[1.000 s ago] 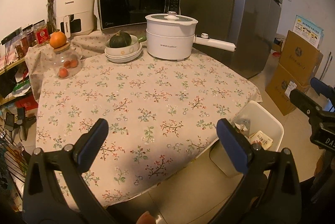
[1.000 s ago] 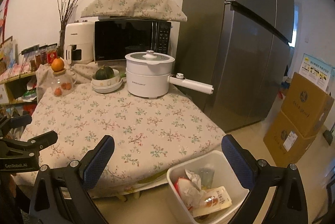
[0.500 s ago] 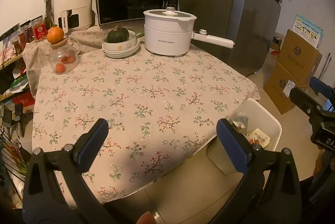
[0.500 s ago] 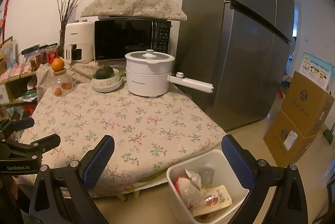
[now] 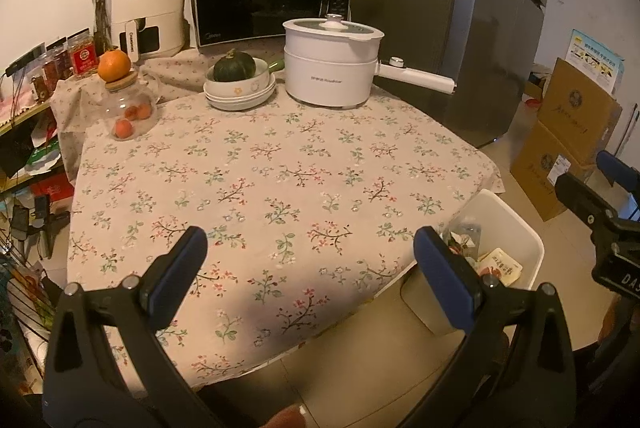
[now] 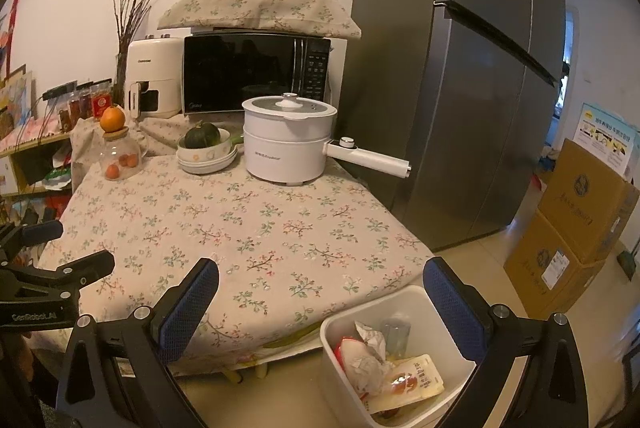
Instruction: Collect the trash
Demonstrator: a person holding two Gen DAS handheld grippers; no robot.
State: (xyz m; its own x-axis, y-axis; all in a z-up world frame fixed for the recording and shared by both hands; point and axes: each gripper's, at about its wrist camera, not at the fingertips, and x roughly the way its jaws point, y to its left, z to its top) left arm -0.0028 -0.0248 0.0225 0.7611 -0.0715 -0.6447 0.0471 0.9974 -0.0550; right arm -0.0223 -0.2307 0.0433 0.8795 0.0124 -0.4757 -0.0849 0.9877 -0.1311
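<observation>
A white trash bin [image 6: 412, 302] stands on the floor by the table's near right corner, holding crumpled paper [image 6: 366, 360], a snack packet [image 6: 416, 380] and a clear bottle [image 6: 396, 328]. The left wrist view shows the same bin [image 5: 508, 224] at right. My right gripper [image 6: 320, 302] is open and empty, held above the bin's left rim and the table edge. Open and empty too, my left gripper [image 5: 310, 260] hovers over the front of the floral tablecloth [image 5: 280, 168]. Each gripper shows at the edge of the other's view.
At the back of the table stand a white electric pot [image 5: 332, 68], stacked bowls with a green squash [image 5: 236, 80], a glass jar topped by an orange [image 5: 124, 104], a microwave [image 5: 272, 0] and an air fryer [image 5: 148, 12]. A fridge [image 6: 472, 68] and cardboard boxes [image 6: 576, 224] are on the right.
The left gripper has drifted slightly back and up from the table, so the table looks a bit farther. The right gripper has barely moved. Both stay open.
</observation>
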